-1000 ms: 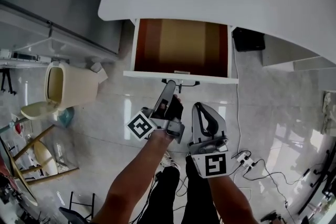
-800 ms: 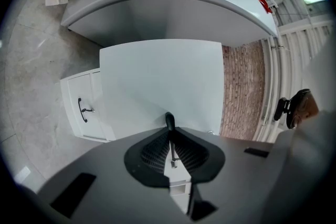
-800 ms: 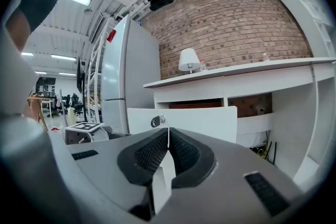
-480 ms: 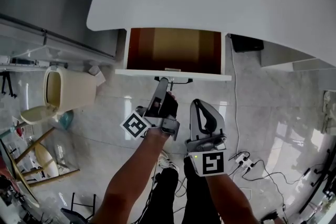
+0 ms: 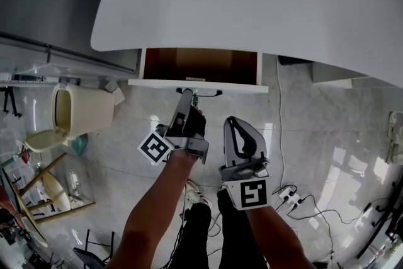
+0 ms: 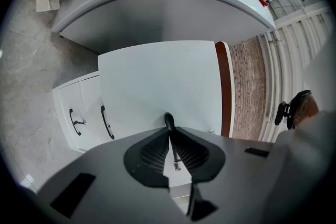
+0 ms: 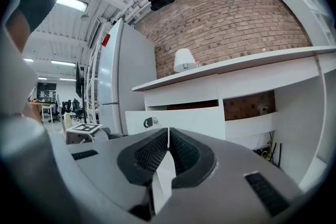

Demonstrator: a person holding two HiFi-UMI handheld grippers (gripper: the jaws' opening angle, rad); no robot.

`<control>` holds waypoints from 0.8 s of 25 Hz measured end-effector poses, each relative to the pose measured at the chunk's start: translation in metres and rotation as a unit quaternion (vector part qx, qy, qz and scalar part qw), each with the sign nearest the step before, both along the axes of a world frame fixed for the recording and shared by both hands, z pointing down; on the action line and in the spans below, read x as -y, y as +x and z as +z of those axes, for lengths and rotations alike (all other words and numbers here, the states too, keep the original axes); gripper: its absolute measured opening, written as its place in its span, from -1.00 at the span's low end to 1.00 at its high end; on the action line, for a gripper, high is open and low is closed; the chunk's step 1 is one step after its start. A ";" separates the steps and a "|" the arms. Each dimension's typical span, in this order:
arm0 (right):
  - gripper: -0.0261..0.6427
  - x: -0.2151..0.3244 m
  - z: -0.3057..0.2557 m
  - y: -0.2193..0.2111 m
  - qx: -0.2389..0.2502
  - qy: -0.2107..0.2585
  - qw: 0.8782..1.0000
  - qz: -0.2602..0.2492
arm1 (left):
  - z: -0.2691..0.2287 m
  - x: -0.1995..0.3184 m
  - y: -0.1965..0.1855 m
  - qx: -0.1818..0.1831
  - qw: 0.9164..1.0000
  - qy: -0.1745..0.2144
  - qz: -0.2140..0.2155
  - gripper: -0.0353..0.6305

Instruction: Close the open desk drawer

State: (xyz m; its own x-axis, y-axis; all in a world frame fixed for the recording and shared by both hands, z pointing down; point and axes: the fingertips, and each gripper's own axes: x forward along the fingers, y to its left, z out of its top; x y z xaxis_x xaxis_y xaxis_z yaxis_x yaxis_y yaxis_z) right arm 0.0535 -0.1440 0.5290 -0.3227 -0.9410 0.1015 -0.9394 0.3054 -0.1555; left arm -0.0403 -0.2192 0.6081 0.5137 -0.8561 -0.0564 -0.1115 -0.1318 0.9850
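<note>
The white desk drawer with a brown wooden interior (image 5: 200,62) is seen pulled partway out from beneath the rounded white desk top (image 5: 252,3), its front panel standing clear of the desk edge. The slim black bar handle (image 5: 212,92) on that front panel is grasped by the left gripper (image 5: 186,95). In the left gripper view the bar is seen pinched between the ribbed black pads, and the jaws have just been eased slightly wider with the bar between them. The right gripper (image 5: 232,124) is held just beside the left one, short of the drawer front and touching nothing. In the right gripper view its jaws are clenched together with nothing between them. A cream plastic bin with its lid flipped open (image 5: 79,111) is seen on the pale glossy tiled floor (image 5: 327,135), left of the drawer. A white power strip (image 5: 289,193) with cables is seen beside the person's legs.
</note>
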 end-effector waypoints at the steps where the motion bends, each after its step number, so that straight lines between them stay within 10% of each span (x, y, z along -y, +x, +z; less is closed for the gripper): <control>1: -0.83 0.003 0.000 0.002 0.001 -0.001 1.000 -0.002 | 0.000 0.004 0.001 0.001 1.000 -0.001 -0.003 -0.77; 20: -0.83 0.032 -0.013 -0.001 0.007 0.002 0.998 -0.068 | -0.004 0.061 0.010 0.026 0.999 -0.011 -0.027 -0.76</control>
